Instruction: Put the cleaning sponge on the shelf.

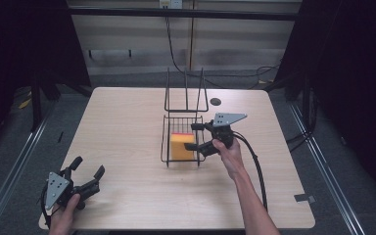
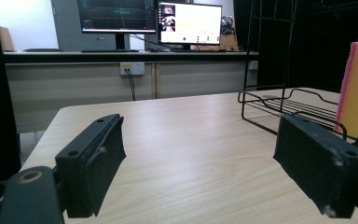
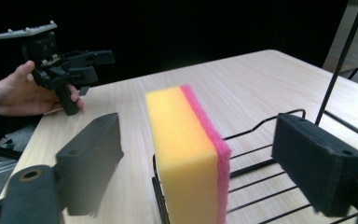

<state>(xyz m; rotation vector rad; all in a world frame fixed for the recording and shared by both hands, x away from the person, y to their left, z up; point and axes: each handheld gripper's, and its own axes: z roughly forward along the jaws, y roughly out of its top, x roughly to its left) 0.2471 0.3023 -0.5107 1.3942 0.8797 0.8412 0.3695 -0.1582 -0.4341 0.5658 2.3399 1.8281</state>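
Left gripper (image 1: 85, 177): at the near left corner of the pale wood-grain surface (image 1: 127, 127), held in the person's left hand (image 1: 66, 215); its black fingers (image 2: 91, 161) are spread wide apart with nothing between them, well apart from the rack.
Right gripper (image 1: 194, 136): held in the person's right hand (image 1: 230, 156) at the right side of the rack, pointing left over it; its fingers (image 3: 321, 163) stand released, one on each side of the sponge, and neither pad presses on it.
Sponge (image 3: 184, 149): a rectangular yellow foam block with a pink scouring layer, standing on edge in the near end of the rack, free of the grip.
Rack (image 1: 165, 139): a black wire basket with a barred floor, near the middle of the surface; a tall wire back rises at its far end.
Round dark spot (image 1: 216, 102): on the surface beyond the rack, just to its right.
Far background: monitors (image 2: 189, 23) on a desk, seen in the left gripper view.
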